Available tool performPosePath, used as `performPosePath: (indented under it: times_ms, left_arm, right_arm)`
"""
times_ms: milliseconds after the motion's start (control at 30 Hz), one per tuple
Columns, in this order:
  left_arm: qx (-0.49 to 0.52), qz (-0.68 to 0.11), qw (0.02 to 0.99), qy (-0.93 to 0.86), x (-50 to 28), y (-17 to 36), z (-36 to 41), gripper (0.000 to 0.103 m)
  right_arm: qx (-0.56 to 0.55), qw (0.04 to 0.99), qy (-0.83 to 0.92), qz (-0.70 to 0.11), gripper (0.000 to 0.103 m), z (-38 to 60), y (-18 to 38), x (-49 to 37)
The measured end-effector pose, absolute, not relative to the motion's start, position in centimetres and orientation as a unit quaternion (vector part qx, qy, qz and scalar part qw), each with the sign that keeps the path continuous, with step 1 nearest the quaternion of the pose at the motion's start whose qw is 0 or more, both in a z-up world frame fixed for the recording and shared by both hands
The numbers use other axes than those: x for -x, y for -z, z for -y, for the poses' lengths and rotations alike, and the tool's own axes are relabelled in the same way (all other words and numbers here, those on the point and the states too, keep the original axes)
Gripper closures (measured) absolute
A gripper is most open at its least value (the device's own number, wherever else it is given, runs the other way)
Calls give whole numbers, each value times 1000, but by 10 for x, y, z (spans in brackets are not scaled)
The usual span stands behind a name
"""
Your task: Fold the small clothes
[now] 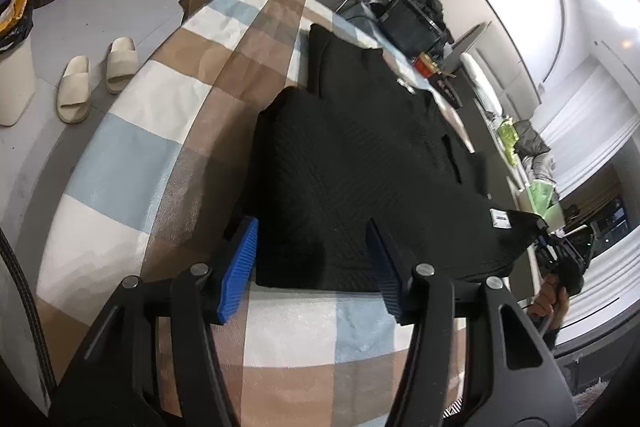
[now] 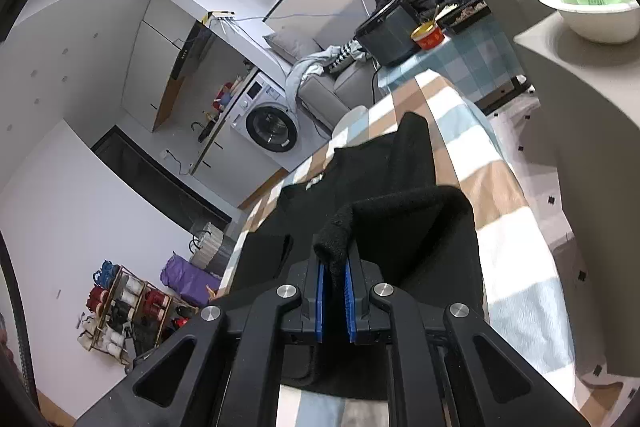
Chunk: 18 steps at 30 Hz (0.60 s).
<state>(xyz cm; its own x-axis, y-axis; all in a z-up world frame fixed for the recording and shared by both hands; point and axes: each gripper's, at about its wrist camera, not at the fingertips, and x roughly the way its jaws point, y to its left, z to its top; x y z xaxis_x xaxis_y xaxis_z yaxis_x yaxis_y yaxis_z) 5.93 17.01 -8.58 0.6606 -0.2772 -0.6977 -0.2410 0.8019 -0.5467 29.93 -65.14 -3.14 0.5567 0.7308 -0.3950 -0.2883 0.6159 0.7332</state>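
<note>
Black knit garment (image 1: 360, 163) lies mid-frame on the checked surface (image 1: 160, 115), long axis running toward the upper right; the left tongs (image 1: 314, 263) stand half open astride its near hem, gripping nothing. Right view: the right tongs (image 2: 335, 287) pinch a raised fold, probably to carry it across.

The black garment (image 1: 360, 163) covers the middle of the checked tabletop (image 1: 152, 131), so what lies beneath it cannot be told. Its white label (image 1: 500, 218) is too small to read (the lettering near the collar in the right wrist view likewise). The right tongs (image 2: 334, 287) hide the pinched cloth between their pads. In the left wrist view the person's hand (image 1: 550, 301) is half covered. The shoe rack (image 2: 128, 311) holds items too small to tell apart.
</note>
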Motion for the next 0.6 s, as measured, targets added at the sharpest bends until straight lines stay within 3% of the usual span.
performPosePath:
  times_ms: [367, 567, 600]
  left_arm:
    - [296, -426, 855, 9, -66, 99, -163, 52]
    - [336, -414, 846, 17, -82, 103, -173, 52]
    - [341, -410, 846, 17, -83, 102, -173, 57]
  right_arm:
    - [-304, 824, -300, -373, 94, 658, 45, -291]
    - [-309, 819, -305, -375, 94, 654, 49, -293]
    - [-310, 818, -305, -376, 94, 653, 49, -293]
